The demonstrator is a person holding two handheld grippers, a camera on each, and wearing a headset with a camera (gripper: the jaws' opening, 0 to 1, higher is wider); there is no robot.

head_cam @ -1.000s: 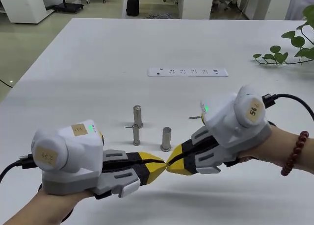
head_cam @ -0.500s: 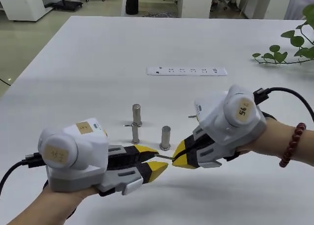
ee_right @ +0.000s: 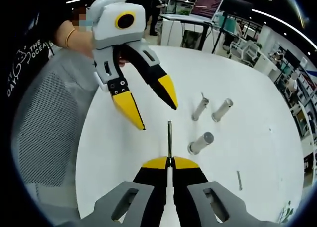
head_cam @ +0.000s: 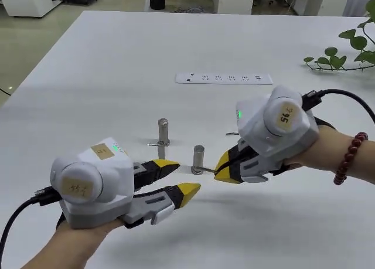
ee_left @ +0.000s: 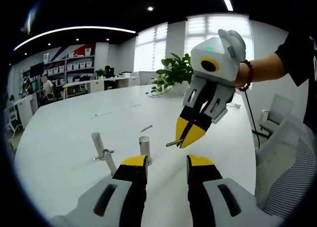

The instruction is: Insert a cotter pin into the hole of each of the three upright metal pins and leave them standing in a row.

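Three metal pins [ee_right: 200, 144] stand on the bench [head_cam: 117, 75], one carrying a cross pin. Right tongs [ee_right: 169, 161] are clamped on the cotter pin [ee_right: 169, 135], its tip beside the near right pin. Left tongs [ee_left: 166, 162] are apart and empty. Cotter pin is probably light, thin, stiff and slippery; hold it by the tail.
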